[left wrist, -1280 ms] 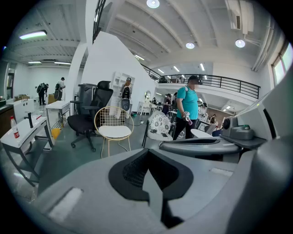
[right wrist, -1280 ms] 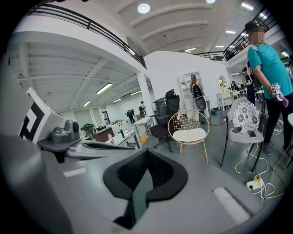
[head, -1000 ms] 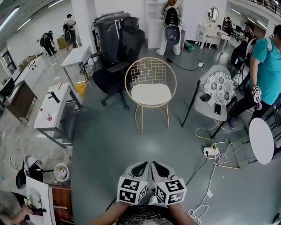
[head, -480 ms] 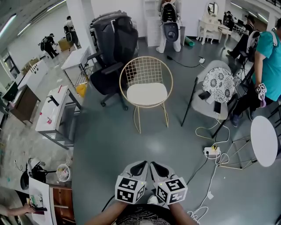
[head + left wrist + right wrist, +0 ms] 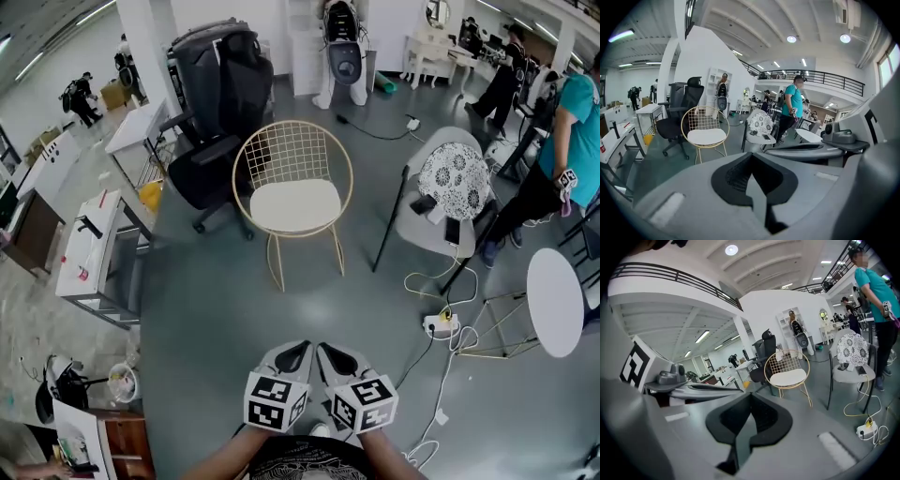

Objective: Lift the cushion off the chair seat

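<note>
A cream cushion lies on the seat of a gold wire chair in the middle of the room. Both gripper views show the cushion on that chair a good way ahead. My left gripper and right gripper are held side by side low in the head view, well short of the chair, pointing toward it. The left gripper has its jaws pressed together with nothing in them. The right gripper is shut and empty too.
A black office chair stands behind the gold chair on its left. To the right are a grey chair with a patterned cushion, a power strip with cables, a round white table and a person in a teal shirt. White tables line the left.
The chair and the room have slid left in the head view as I move across the floor. Both grippers stay side by side, shut and empty.
</note>
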Demonstrator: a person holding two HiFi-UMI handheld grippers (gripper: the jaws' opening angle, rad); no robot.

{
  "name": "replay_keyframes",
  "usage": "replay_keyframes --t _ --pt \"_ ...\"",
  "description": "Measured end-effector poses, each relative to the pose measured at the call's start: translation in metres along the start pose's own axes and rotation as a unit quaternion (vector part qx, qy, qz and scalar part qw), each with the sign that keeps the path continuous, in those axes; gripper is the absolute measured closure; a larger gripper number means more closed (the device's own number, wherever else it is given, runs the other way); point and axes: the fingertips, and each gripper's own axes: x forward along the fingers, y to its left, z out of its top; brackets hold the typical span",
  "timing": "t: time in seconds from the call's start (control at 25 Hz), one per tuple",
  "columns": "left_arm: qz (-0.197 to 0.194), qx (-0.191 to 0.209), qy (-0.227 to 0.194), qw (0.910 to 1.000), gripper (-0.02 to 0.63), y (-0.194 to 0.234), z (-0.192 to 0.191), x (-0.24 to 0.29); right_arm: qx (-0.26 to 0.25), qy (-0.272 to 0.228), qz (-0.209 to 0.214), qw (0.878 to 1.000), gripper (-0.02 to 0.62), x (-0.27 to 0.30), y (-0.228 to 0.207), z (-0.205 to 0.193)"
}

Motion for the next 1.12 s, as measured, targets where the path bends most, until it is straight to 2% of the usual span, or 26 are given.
replay_keyframes --t 0.4,0.56,0.84,1.12 --pt "-0.032 -0.006 0.01 0.9994 0.617 0.106 0.038 0.043 -0.009 0.013 -0.021 1.0 0.6 0.103 -0.004 0.043" --pt "-0.049 -0.01 0.009 0.9987 0.617 0.14 0.053 0.051 0.002 0.016 -0.029 0.999 0.599 0.137 -0.002 0.061" --pt "-0.068 -0.025 0.009 0.9973 0.617 0.176 0.068 0.068 0.011 0.024 -0.04 0.999 0.598 0.177 -0.006 0.074" --pt "-0.085 -0.026 0.014 0.996 0.617 0.184 0.082 0.098 0.026 0.011 -0.066 0.997 0.599 0.188 -0.035 0.092"
